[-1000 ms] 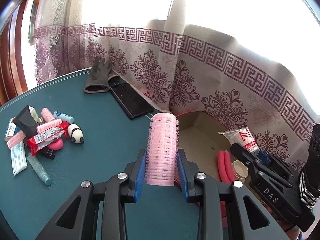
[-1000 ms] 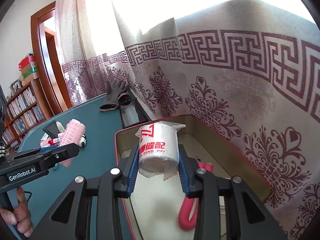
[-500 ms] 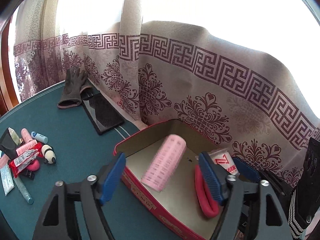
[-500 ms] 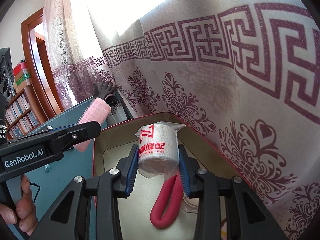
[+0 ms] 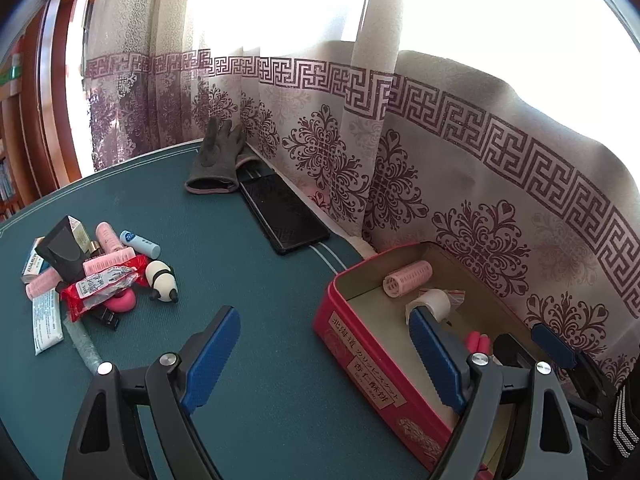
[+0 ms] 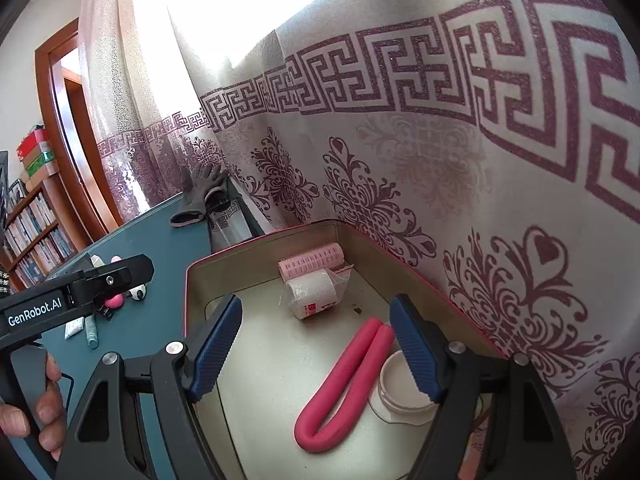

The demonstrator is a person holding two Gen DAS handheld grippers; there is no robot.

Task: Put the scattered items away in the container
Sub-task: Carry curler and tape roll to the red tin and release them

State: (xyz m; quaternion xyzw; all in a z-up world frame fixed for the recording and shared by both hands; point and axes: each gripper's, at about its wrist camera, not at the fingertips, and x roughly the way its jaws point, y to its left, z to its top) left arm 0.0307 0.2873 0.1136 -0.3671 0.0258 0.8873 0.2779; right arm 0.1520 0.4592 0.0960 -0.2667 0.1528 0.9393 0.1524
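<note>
Clutter (image 5: 92,276) remains heaped at the far left of the green table (image 5: 248,280), well apart from the red tin (image 5: 372,356) on the right. Left gripper (image 5: 324,364) and right gripper (image 6: 316,348) both stand with jaws wide apart, holding nothing. Next pick, I judge, should take one loose piece off the pile's edge. Only the right wrist view shows the tin's floor fully: pink roller (image 6: 312,264), wrapped roll (image 6: 314,294), red foam loop (image 6: 344,384), white lid (image 6: 400,394).

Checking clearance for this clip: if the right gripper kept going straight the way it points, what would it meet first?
Most likely the wrapped white roll, lying on the tin floor dead ahead of the open right gripper, with the pink hair roller just behind it. Depth is uncertain; the floor itself could come first.
</note>
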